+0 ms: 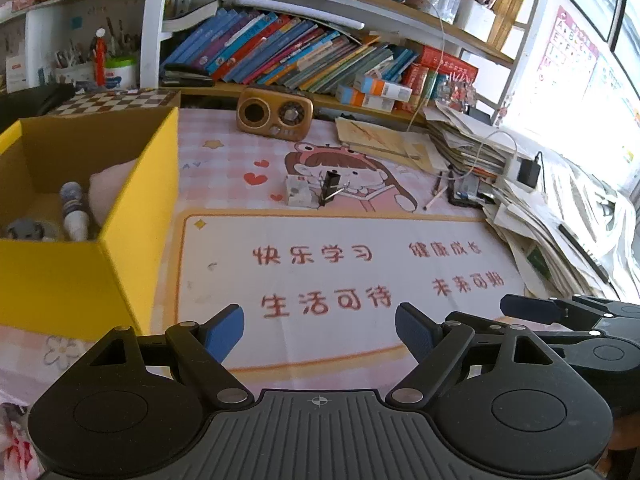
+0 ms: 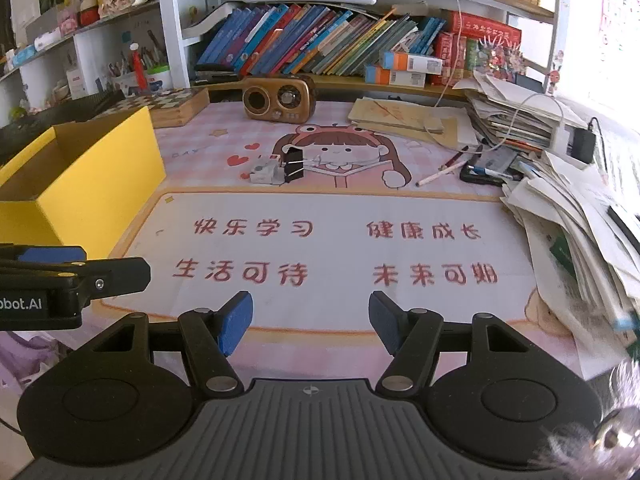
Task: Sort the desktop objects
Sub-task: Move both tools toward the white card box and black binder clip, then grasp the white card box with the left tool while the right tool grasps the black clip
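Partly sorted: the yellow box (image 1: 132,216) already holds some items, while the eraser (image 2: 265,173) and binder clip (image 2: 293,166) wait on the desk (image 2: 320,320) — left claw (image 1: 319,330) and right claw (image 2: 310,322) both gape empty.

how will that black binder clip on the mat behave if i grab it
The small black metal binder clip is probably stiff and light. Its thin wire handles stick out sideways, so it may pivot or slip in a grip. It touches the small white block, which may shift too.
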